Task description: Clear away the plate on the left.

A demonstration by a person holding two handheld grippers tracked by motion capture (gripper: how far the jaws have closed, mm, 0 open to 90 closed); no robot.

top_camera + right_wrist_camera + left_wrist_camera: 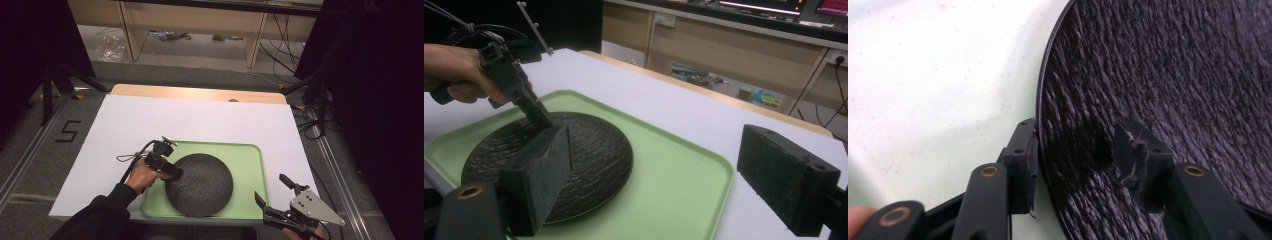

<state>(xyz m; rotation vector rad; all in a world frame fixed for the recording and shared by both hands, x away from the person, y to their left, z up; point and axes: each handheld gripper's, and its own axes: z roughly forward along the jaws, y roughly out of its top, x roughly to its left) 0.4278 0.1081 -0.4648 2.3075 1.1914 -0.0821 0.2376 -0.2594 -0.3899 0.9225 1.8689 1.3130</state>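
Black plate (200, 185) on green tray (250, 155), rim between left gripper's (1075, 150) parted, unpressing fingers; right gripper's (272, 189) fingers wide.

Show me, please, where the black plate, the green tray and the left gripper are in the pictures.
black plate (200, 186): high view, middle of its ridged top.
green tray (247, 160): high view, bare floor near the far right corner.
left gripper (1075, 145): left gripper view, midway between its fingertips, at the plate's rim.
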